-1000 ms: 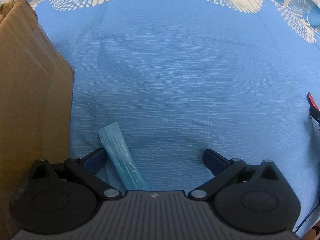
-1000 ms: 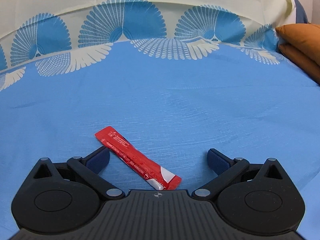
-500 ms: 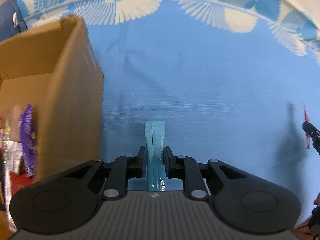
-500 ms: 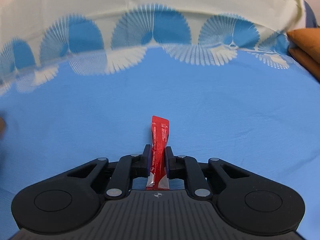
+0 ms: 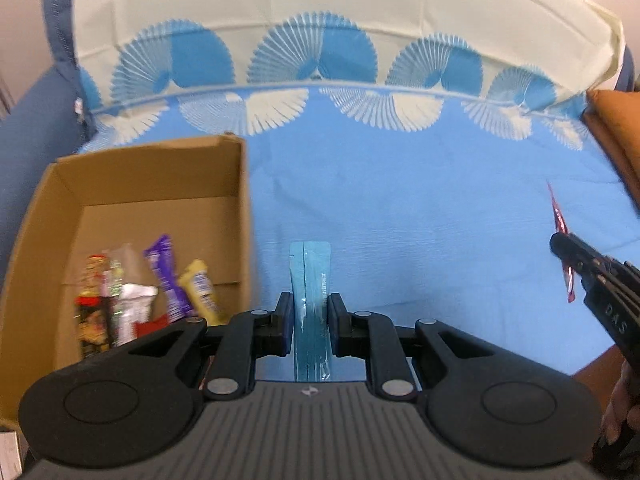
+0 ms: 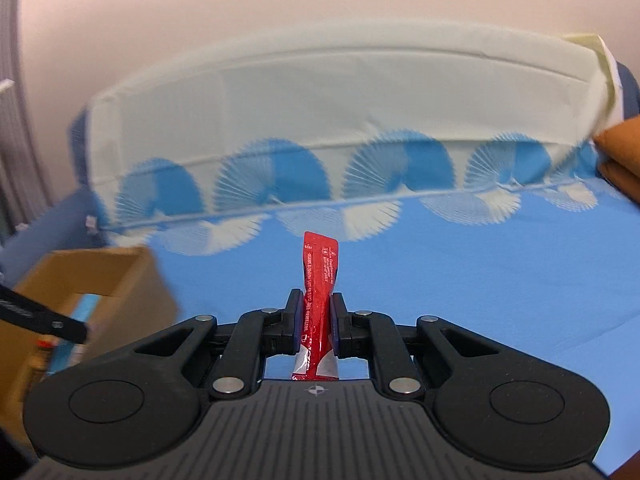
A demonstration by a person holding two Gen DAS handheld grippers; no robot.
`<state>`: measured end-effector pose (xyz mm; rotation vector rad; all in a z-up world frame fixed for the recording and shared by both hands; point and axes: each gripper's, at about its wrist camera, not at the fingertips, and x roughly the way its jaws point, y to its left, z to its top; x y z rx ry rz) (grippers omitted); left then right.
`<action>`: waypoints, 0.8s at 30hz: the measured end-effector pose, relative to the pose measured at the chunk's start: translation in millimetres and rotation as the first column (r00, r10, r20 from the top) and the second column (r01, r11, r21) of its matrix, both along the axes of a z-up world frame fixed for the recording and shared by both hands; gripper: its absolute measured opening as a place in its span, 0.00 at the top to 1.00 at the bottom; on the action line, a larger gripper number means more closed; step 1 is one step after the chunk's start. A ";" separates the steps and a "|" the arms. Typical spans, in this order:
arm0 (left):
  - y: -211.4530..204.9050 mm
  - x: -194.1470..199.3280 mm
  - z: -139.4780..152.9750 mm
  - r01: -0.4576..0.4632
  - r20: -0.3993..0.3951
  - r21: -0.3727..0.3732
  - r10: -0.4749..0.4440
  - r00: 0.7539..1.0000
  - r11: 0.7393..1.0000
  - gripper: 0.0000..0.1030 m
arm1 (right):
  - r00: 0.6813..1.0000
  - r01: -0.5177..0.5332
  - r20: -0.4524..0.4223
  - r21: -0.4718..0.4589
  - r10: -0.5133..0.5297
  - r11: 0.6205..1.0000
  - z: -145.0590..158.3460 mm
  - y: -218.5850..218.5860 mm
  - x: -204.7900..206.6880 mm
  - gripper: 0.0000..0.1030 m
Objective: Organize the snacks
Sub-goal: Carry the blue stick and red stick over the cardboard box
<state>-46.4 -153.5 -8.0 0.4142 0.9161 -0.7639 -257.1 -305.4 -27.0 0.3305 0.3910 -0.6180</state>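
My left gripper (image 5: 309,322) is shut on a light blue snack stick (image 5: 310,280) that stands upright between its pads, lifted off the blue cloth. To its left an open cardboard box (image 5: 152,184) holds several wrapped snacks (image 5: 160,292). My right gripper (image 6: 315,320) is shut on a red snack stick (image 6: 320,276), also raised above the cloth. In the left wrist view the right gripper (image 5: 562,246) shows at the right edge with the red stick (image 5: 558,216) edge-on. The box (image 6: 96,284) lies at the left of the right wrist view, blurred.
A blue cloth with white fan pattern (image 5: 400,200) covers the surface, with a cream band (image 5: 320,0) behind it. Orange cushions (image 5: 616,128) sit at the far right. A dark blue seat edge (image 5: 28,136) lies beyond the box. The left tool's black edge (image 6: 36,316) crosses the right wrist view.
Both grippers closed on their sticks, the light blue and the red, and lifted them off the cloth. The views rose and tilted up, bringing the box's inside into sight.
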 end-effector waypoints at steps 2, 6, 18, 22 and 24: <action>23.9 -6.6 14.5 0.000 0.015 -0.014 0.000 1.000 1.000 0.81 | 0.999 -0.032 0.017 0.010 0.031 0.999 15.0 26.5 -3.5 0.86; 73.7 -20.6 35.2 0.007 0.052 -0.031 -0.005 0.999 0.999 0.81 | 0.993 -0.112 0.044 0.020 0.111 0.994 41.8 83.5 -9.5 0.86; 220.7 -51.1 50.2 -0.059 0.112 -0.063 0.065 0.992 0.996 0.81 | 0.942 -0.337 -0.001 -0.010 0.337 0.942 69.2 236.8 -10.3 0.86; 250.3 -58.4 52.2 -0.081 0.118 -0.094 0.092 0.989 0.992 0.81 | 0.924 -0.383 -0.042 -0.072 0.381 0.921 75.4 267.1 -11.3 0.86; 260.5 -61.3 54.1 -0.086 0.117 -0.113 0.099 0.988 0.990 0.81 | 0.920 -0.391 -0.050 -0.090 0.388 0.916 78.3 274.9 -12.1 0.86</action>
